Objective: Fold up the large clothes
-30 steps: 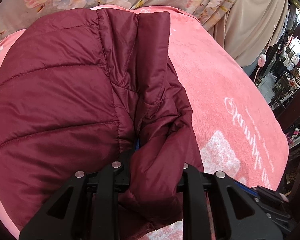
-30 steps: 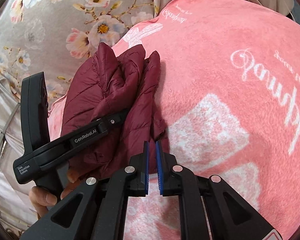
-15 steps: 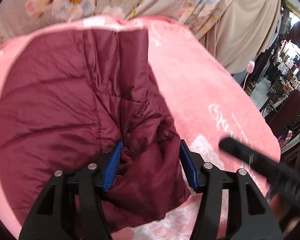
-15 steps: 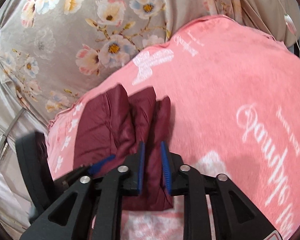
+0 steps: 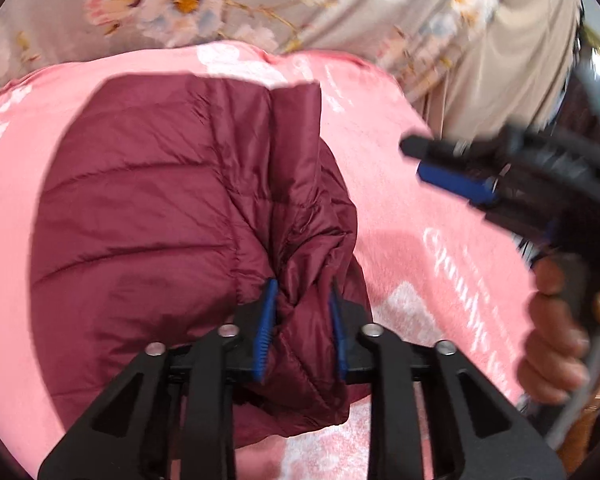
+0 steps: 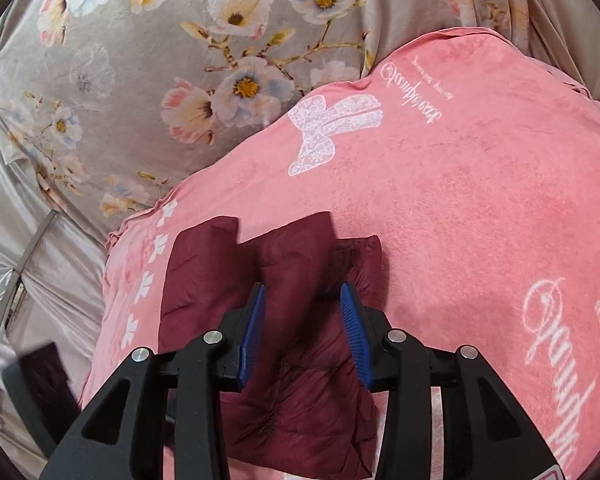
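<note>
Left wrist: jaws just closed, pinching jacket [image 5: 172,216] fold — right jaws opening, unclamped.

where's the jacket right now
In both wrist views the jacket lies folded on the pink blanket, near its flowered-curtain edge, a fold between the left gripper's pads.

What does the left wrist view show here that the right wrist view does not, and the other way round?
Only the left wrist view: the right gripper from outside and the hand that holds it, plus the broad quilted side of the maroon jacket, a fold of it pinched by the left gripper, whose jaws have just closed.
Only the right wrist view: the white bow print on the blanket, and the right gripper's jaws, just opened, standing apart above the jacket.
Both: the jacket, the pink blanket and the floral cloth behind.
</note>
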The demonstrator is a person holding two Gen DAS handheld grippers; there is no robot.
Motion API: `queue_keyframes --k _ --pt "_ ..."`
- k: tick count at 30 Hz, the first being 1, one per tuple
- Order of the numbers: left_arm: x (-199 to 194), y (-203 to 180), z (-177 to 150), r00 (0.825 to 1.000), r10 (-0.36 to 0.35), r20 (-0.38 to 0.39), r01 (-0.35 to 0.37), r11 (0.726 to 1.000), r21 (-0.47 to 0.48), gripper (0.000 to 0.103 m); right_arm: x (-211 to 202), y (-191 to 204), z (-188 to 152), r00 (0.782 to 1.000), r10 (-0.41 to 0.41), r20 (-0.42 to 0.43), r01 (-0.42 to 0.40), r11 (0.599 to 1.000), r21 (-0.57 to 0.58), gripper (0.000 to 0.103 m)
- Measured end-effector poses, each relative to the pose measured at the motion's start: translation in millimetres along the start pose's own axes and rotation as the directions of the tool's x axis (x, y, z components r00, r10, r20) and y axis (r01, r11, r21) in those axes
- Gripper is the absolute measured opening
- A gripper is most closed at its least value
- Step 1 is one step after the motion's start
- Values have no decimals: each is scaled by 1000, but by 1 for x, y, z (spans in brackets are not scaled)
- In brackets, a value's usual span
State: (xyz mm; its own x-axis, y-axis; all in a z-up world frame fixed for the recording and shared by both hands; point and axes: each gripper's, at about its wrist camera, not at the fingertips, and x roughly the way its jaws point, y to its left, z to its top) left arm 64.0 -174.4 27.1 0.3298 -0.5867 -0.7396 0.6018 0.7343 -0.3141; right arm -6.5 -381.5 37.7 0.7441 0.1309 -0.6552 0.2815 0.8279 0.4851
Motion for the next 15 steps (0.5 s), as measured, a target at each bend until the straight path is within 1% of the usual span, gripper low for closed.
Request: queue_keyframes --k 3,4,5,7,9,11,13,15 --pt "-47 28 12 995 -4 100 12 997 -83 14 0 -7 -5 1000 -8 -2 8 1000 3 41" --pt "-67 37 18 989 -5 149 22 994 -111 14 1 -10 -5 1000 -8 -6 8 1000 10 41" --pt "-81 41 21 983 2 183 20 993 -120 13 1 -13 -5 1000 -8 -8 8 1000 15 41" --pt "-115 38 28 962 32 271 0 993 -116 13 0 -17 -6 1000 -17 -8 17 1000 22 41" --pt "-125 27 30 954 25 297 1 996 -87 11 -2 -17 -6 1000 -24 -6 25 999 21 41" --pt "-115 9 28 961 -12 275 25 999 -44 7 -5 -16 -4 1000 -30 -2 30 1000 10 41" --pt "-81 -16 24 980 -47 194 48 999 -1 6 -9 -14 -3 999 -37 1 37 999 -2 41" --pt "-46 -36 14 991 -63 116 60 998 29 5 -9 -11 0 999 -48 -4 48 999 -26 41"
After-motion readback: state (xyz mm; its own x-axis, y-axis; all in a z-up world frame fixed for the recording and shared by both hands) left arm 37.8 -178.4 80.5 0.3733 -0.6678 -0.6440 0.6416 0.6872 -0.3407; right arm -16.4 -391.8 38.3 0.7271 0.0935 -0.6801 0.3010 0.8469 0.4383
